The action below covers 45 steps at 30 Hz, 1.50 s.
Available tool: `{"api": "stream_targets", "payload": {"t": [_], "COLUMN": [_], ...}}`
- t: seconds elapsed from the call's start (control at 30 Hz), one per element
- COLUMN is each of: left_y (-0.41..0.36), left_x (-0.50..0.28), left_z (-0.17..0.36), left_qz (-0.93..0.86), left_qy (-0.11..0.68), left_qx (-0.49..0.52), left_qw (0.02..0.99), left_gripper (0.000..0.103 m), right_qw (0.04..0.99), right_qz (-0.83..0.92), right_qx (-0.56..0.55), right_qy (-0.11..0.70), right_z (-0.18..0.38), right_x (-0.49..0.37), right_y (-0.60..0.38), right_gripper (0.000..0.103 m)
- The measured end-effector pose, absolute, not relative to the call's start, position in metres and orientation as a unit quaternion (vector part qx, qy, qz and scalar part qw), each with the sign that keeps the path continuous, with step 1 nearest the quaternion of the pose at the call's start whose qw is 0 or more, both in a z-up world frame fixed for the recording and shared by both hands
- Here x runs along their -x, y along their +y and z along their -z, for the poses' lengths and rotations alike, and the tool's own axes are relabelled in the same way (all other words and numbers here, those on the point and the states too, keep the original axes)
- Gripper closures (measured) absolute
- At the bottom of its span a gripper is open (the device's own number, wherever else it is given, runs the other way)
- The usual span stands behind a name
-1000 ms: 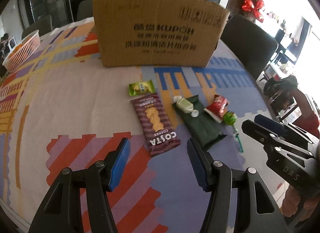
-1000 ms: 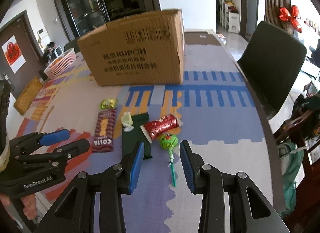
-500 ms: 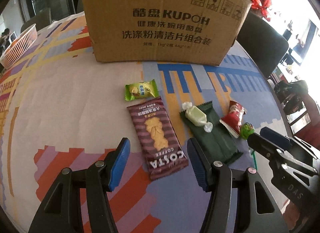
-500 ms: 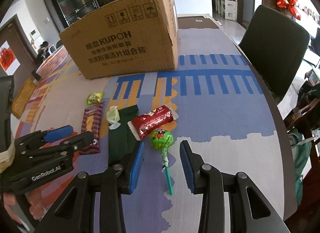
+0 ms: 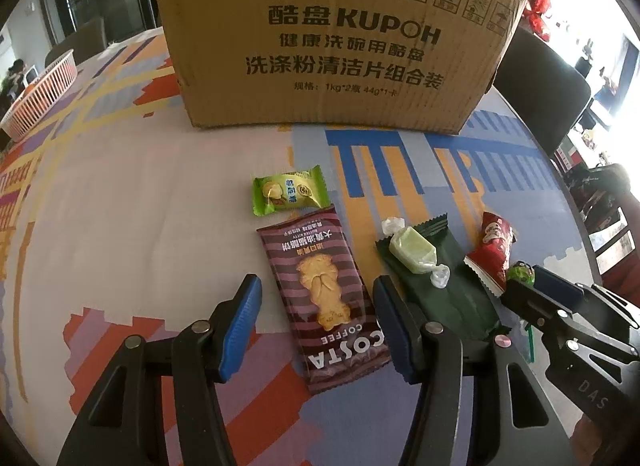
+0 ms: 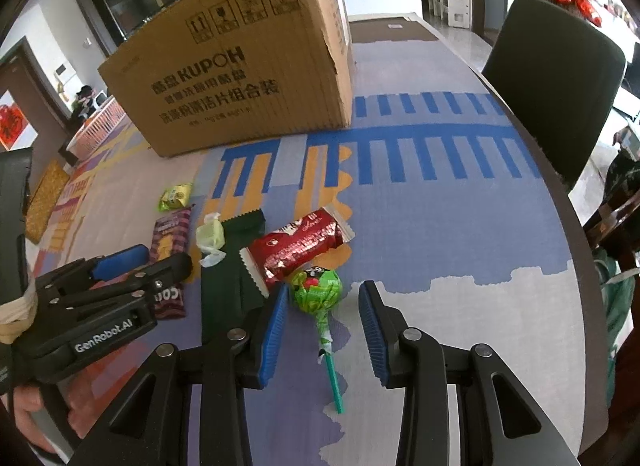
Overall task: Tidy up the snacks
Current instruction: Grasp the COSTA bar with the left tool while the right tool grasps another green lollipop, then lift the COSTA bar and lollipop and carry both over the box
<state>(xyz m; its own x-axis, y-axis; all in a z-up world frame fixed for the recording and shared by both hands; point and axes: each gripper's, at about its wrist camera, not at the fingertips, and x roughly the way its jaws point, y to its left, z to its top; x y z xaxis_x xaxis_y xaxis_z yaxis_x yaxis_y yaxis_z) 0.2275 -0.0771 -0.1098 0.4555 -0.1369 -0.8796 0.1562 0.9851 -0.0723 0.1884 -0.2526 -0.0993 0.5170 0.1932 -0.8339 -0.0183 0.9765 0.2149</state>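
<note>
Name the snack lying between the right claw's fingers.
The green lollipop, the only snack on a stick; the red packet lies just beyond the right claw.

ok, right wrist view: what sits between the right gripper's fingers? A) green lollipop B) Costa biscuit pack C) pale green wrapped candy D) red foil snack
A: the green lollipop lies on the table between the blue pads of the right gripper, stick pointing back toward the camera, untouched by either pad; the red foil snack lies just beyond it.
</note>
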Motion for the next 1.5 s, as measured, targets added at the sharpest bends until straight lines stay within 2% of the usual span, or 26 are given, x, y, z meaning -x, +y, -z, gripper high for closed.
{"api": "stream_targets", "payload": {"t": [0.1,0.2,0.3,0.6,1.5], "left_y": [-0.078,-0.077,-0.076,-0.072,-0.051], "left_x": [-0.226,-0.225,-0.225,-0.214,-0.199], "left_z": [0.110,0.110,0.109,0.098,-0.012], "left_qz": [0.078,0.078,0.078,0.095,0.126], "left_qy": [0.509,0.507,0.508,0.506,0.391], "left_qx": [-0.020,-0.025,-0.027,-0.008,0.023], "left_qw": [0.857,0.858,0.858,0.857,0.911], "left_gripper": [0.059,0.062,0.066,0.067,0.067], "right_qw": [0.868,0.869,0.870,0.875,0.919], "right_qz": [-0.062,-0.062,-0.062,-0.062,-0.094], "right_qx": [-0.088,-0.086,-0.078,-0.068,-0.053], "right_qy": [0.485,0.484,0.483,0.475,0.379], "right_z": [0.100,0.100,0.100,0.091,0.002], "right_x": [-0.189,-0.190,-0.190,-0.181,-0.172], "right_y": [-0.252,-0.251,-0.250,-0.245,-0.226], "right_gripper": [0.069,0.074,0.075,0.076,0.076]}}
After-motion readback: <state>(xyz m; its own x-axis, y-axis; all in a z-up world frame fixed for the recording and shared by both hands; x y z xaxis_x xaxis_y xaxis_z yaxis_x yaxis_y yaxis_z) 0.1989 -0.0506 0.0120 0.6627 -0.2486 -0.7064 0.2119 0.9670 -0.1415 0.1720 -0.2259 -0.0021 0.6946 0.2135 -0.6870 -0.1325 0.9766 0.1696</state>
